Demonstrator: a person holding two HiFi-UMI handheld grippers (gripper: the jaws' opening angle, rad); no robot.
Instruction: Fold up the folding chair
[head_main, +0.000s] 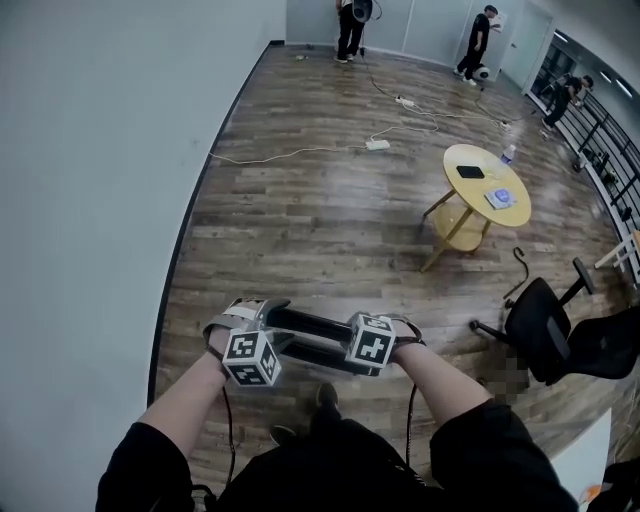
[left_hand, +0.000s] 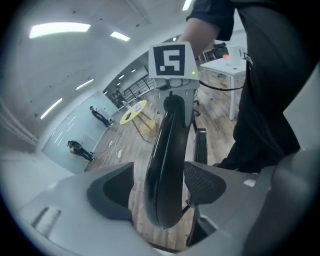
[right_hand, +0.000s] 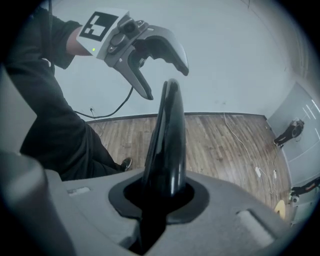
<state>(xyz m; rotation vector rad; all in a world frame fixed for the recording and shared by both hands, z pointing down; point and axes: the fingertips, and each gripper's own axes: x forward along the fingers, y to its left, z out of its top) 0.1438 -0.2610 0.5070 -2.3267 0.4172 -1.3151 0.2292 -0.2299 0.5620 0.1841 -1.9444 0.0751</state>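
Held before person's legs, over brown wooden floor (head_main: 300, 220): black glossy plastic folding chair (head_main: 315, 335). Rim clenched in right hand-held gripper (right_hand: 160, 197). The left hand-held gripper (left_hand: 157, 187) is released, jaws spread astride rim. Judged stiff, slick, fairly heavy; grip rim firmly with both.

- A dark-brown wood-plank floor (head_main: 330, 200) fills the room.
- A plain pale grey wall (head_main: 90, 200) runs along the left, with a black skirting strip (head_main: 185, 240) at its foot.
- A round yellow wooden table with a lower shelf (head_main: 487, 180) stands to the right.
- A black swivel office chair (head_main: 545, 325) stands near it.
- A white power strip with white cables (head_main: 378, 145) lies on the floor.
- Long white ceiling strip lights (left_hand: 60, 30) are lit overhead.
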